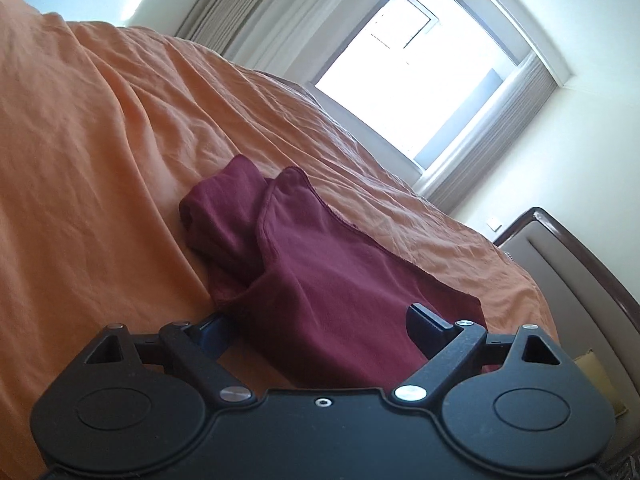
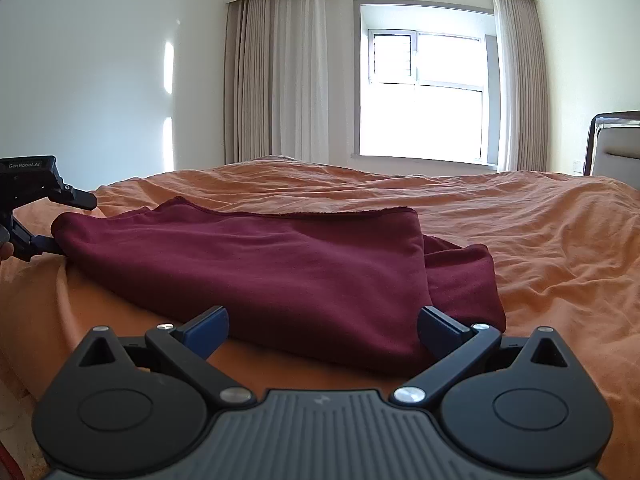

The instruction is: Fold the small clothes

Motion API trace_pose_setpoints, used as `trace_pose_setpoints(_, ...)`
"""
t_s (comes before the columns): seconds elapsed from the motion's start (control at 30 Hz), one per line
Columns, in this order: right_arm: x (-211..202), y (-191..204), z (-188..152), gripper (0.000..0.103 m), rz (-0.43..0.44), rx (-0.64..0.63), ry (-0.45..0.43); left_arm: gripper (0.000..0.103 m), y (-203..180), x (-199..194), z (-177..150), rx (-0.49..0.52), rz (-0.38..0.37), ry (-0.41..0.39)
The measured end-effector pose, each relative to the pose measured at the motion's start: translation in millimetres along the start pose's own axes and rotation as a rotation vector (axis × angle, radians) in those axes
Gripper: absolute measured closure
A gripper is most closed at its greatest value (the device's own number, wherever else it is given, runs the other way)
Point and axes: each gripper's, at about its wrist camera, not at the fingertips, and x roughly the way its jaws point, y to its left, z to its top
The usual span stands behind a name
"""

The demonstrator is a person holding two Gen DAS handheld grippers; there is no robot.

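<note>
The maroon garment (image 2: 256,268) lies folded on the orange bedspread (image 2: 540,248), near the bed's edge closest to you. In the right wrist view its upper layer is a broad flat panel with a hemmed far edge, and a second fold (image 2: 468,280) shows from under it on the right. In the left wrist view the garment (image 1: 320,272) runs away from the camera, with a rolled or bunched part (image 1: 224,216) at its far end.

Your right gripper (image 2: 323,330) sits at the garment's near edge with its jaws spread wide. The cloth lies between the two blue fingers (image 2: 206,330), and neither one pinches it.

Your left gripper (image 1: 320,324) is likewise spread, its fingers straddling the end of the garment. The right wrist view shows the same gripper (image 2: 56,220) at the garment's left end: one finger is above the cloth and the other is level with it at its edge. Whether that lower finger touches the fabric cannot be told.

Beyond the bed stand beige curtains (image 2: 280,76) and a bright window (image 2: 428,92). A padded headboard (image 2: 612,140) shows at the right edge.
</note>
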Motion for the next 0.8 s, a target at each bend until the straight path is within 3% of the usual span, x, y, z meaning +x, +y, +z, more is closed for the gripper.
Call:
trace_pose_setpoints(0.2, 4, 4, 5, 0.000, -0.056, -0.009, -0.043, 0.013, 12, 17, -6, -0.090, 0.027, -0.026)
trace_pose_setpoints(0.37, 20, 14, 23, 0.000, -0.085, -0.091, -0.066, 0.013, 12, 16, -11, -0.063, 0.039, -0.056)
trace_pose_setpoints(0.53, 60, 31, 53, 0.000, -0.089, -0.188, -0.036, 0.013, 8, 13, -6, -0.064, 0.040, -0.059)
trace_pose_setpoints(0.67, 96, 51, 74, 0.000, -0.043, -0.269, -0.019, 0.013, 9, 14, -5, -0.067, 0.027, -0.072)
trace_pose_setpoints(0.8, 133, 68, 84, 0.000, -0.087, -0.325, -0.002, 0.017, 17, 18, -6, -0.102, 0.043, -0.072)
